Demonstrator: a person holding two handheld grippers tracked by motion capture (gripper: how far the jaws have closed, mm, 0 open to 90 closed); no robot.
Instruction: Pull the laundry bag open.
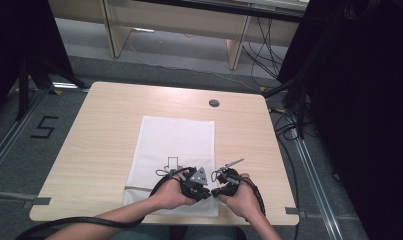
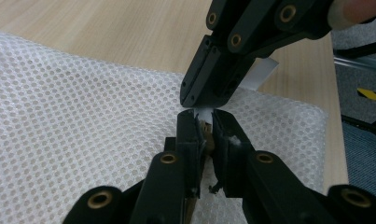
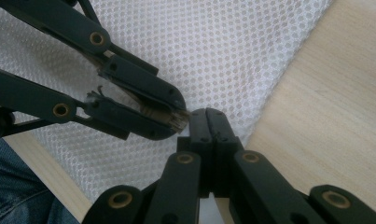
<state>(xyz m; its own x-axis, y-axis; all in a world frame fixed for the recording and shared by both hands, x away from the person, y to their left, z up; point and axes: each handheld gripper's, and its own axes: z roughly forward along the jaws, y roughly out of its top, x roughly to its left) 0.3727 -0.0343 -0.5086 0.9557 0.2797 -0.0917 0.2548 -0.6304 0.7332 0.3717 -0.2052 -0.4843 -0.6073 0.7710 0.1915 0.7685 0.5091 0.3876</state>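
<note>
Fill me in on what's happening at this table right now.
A person at a wooden table works on a white mesh bag lying flat on it, with tongs in each hand. Both tongs meet tip to tip at the bag's near edge. The right tongs are shut, pinching the bag's edge. The left tongs are nearly closed around a small brownish piece at that edge, perhaps the zipper pull; what it is cannot be told for sure. A white tag sticks out from the bag behind the right tongs.

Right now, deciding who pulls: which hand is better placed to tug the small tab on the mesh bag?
Left, probably. The left gripper already pinches the small tab at the mesh bag edge; the right gripper is shut beside it, suited to steadying.
</note>
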